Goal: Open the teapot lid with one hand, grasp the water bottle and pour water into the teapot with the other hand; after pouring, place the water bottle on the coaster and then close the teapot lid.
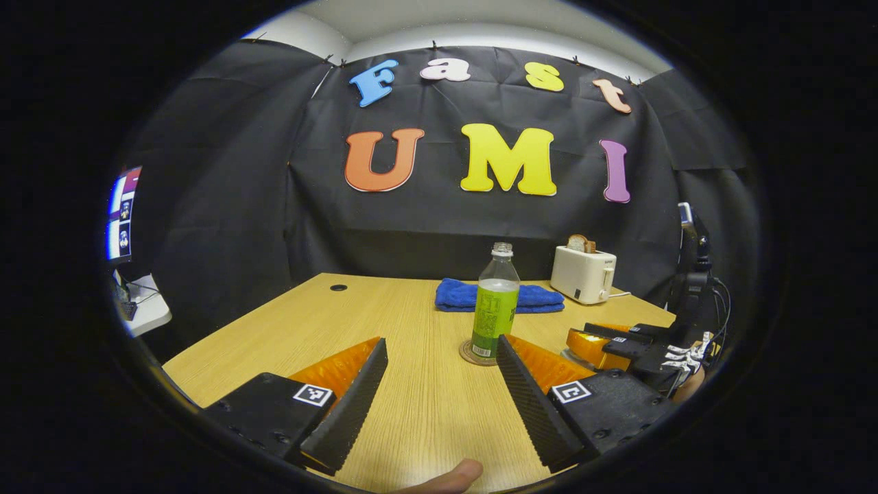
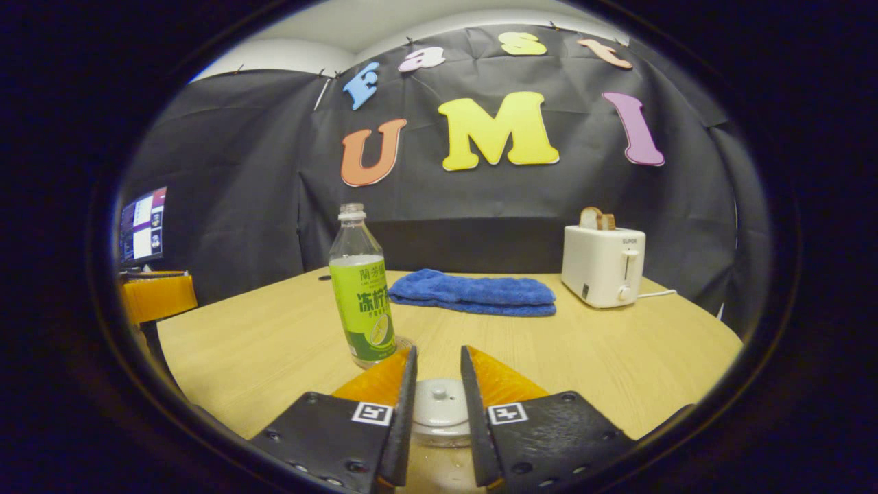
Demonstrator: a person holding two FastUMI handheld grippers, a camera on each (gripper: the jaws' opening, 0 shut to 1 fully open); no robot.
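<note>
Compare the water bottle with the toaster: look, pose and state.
The water bottle is clear with a green label; the toaster is solid white. The water bottle is tall, slim and uncapped; the toaster is boxy, with toast sticking out on top. The water bottle stands on a coaster; the toaster sits straight on the table. Both stand upright.

Left gripper view looks low across the table (image 1: 288,336) toward the back wall, bottle (image 1: 495,305) at centre, fairly near. Right gripper view faces likewise, bottle (image 2: 361,288) left of centre, closer. Both share the towel (image 1: 473,296) and toaster (image 2: 603,264).
</note>
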